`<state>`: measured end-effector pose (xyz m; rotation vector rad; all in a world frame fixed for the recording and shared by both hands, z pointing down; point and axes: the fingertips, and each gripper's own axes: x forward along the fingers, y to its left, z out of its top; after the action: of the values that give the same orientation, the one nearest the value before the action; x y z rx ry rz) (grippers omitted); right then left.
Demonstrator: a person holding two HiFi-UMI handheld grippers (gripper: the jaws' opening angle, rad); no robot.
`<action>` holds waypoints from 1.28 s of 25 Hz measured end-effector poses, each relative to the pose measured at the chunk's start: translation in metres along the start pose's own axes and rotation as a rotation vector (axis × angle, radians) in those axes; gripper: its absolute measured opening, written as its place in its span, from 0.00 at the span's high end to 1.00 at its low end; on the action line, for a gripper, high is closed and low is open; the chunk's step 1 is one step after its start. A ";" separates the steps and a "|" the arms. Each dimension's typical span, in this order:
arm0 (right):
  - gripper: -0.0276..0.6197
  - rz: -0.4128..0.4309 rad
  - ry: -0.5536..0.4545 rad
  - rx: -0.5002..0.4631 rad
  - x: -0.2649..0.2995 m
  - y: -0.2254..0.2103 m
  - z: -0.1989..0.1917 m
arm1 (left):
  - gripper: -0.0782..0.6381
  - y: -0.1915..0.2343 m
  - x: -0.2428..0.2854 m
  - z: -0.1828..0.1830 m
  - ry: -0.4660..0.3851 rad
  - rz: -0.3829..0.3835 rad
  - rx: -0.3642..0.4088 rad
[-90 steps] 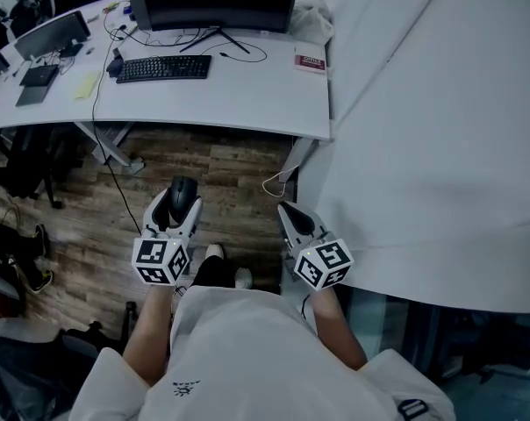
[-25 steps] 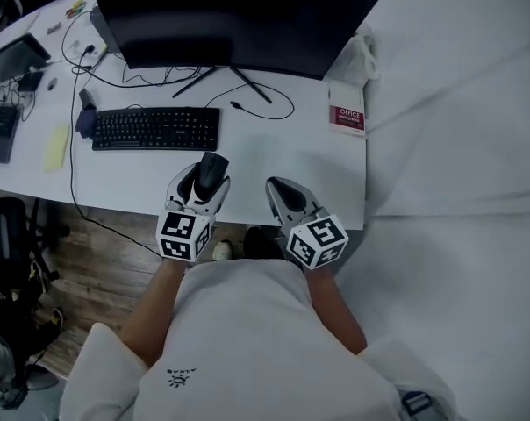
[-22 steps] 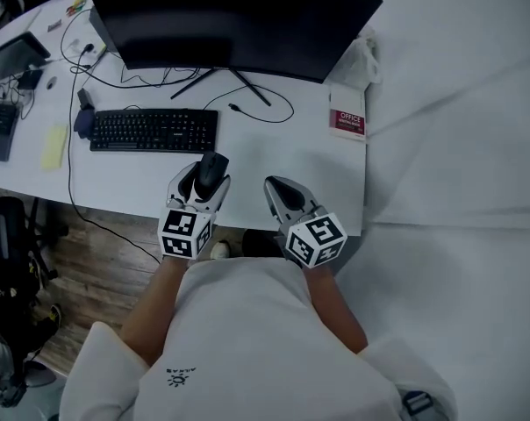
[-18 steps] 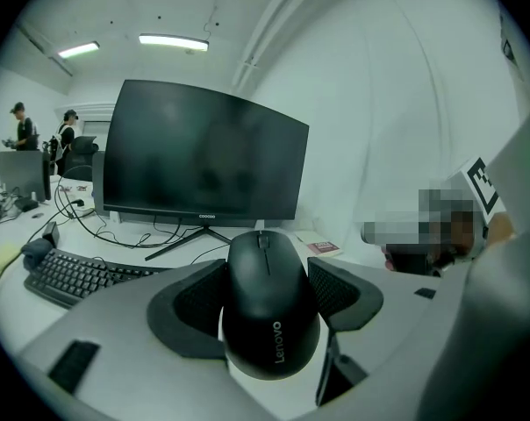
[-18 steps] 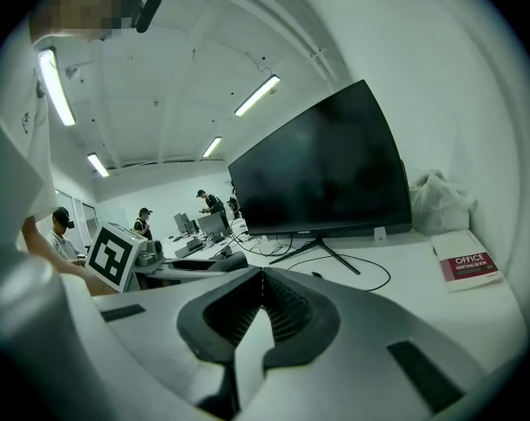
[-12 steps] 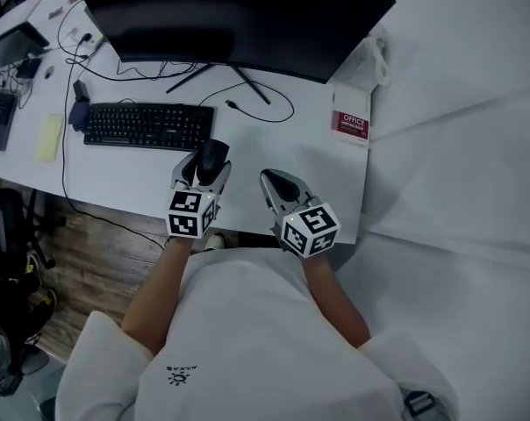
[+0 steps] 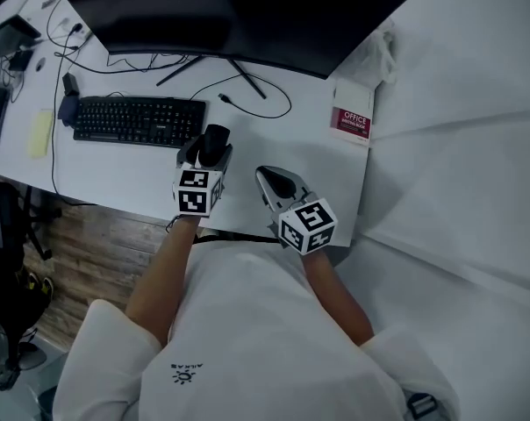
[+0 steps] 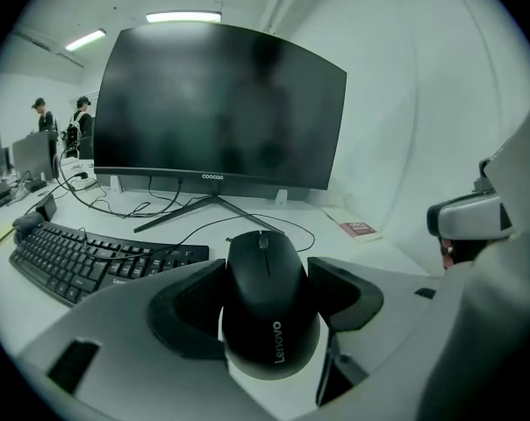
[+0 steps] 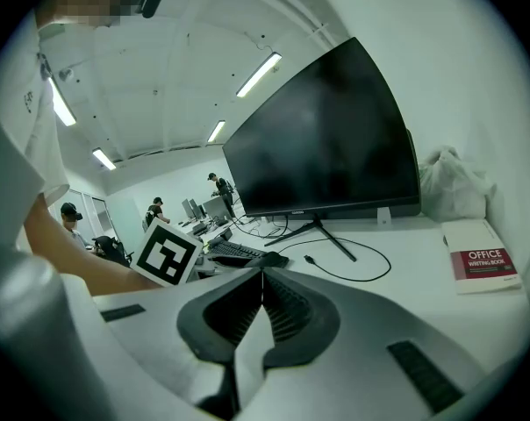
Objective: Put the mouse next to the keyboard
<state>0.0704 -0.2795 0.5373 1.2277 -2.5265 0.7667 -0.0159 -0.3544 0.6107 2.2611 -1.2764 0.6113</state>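
A black mouse (image 7: 214, 144) (image 8: 268, 307) sits clamped between the jaws of my left gripper (image 7: 207, 150) (image 8: 267, 301), held over the white desk (image 7: 274, 139) just right of the black keyboard (image 7: 139, 120) (image 8: 81, 260). Whether the mouse touches the desk I cannot tell. My right gripper (image 7: 275, 182) (image 9: 261, 310) hovers near the desk's front edge with its jaws together and nothing between them.
A large dark monitor (image 7: 230, 16) (image 8: 219, 108) stands behind the keyboard on a thin-legged stand, with a loose cable (image 7: 256, 103) in front. A red and white booklet (image 7: 352, 123) (image 9: 482, 265) lies at the desk's right. A white cloth bundle (image 9: 456, 186) sits behind it.
I have stepped up to the desk. My left gripper has carried the mouse forward over the desk toward the keyboard's right end. The right gripper came along, still shut.
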 end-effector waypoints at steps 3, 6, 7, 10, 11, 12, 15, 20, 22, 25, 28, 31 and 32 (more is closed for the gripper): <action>0.93 0.002 0.016 0.004 0.000 -0.010 -0.003 | 0.48 0.003 0.017 -0.004 0.022 0.021 -0.001; 0.93 0.003 0.028 0.013 0.001 -0.020 -0.007 | 0.48 0.006 0.033 -0.008 0.049 0.045 -0.007; 0.93 0.004 0.031 0.016 0.001 -0.022 -0.008 | 0.48 0.008 0.038 -0.010 0.059 0.054 -0.008; 0.93 0.005 0.041 0.024 0.002 -0.029 -0.011 | 0.48 0.011 0.051 -0.015 0.088 0.072 -0.006; 0.93 0.005 0.044 0.027 0.003 -0.031 -0.012 | 0.48 0.012 0.054 -0.017 0.097 0.076 -0.005; 0.93 0.005 0.047 0.030 0.003 -0.033 -0.012 | 0.48 0.013 0.057 -0.019 0.106 0.079 -0.004; 0.93 0.005 0.053 0.039 0.006 -0.041 -0.012 | 0.48 0.016 0.066 -0.023 0.129 0.090 -0.004; 0.93 0.008 0.057 0.054 0.009 -0.052 -0.011 | 0.48 0.019 0.077 -0.029 0.168 0.107 -0.013; 0.93 0.007 0.058 0.060 0.011 -0.056 -0.010 | 0.48 0.020 0.080 -0.030 0.178 0.111 -0.015; 0.93 0.008 0.061 0.067 0.013 -0.061 -0.011 | 0.48 0.020 0.084 -0.033 0.196 0.116 -0.014; 0.93 0.003 0.062 0.077 0.013 -0.065 -0.012 | 0.48 0.018 0.087 -0.035 0.208 0.120 -0.014; 0.93 -0.004 0.061 0.085 0.012 -0.068 -0.013 | 0.48 0.013 0.090 -0.036 0.214 0.119 -0.012; 0.93 -0.006 0.062 0.087 0.011 -0.069 -0.013 | 0.48 0.011 0.090 -0.038 0.216 0.119 -0.011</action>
<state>0.1170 -0.3152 0.5776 1.2177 -2.4633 0.9071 0.0111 -0.3970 0.6952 2.0560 -1.3075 0.8637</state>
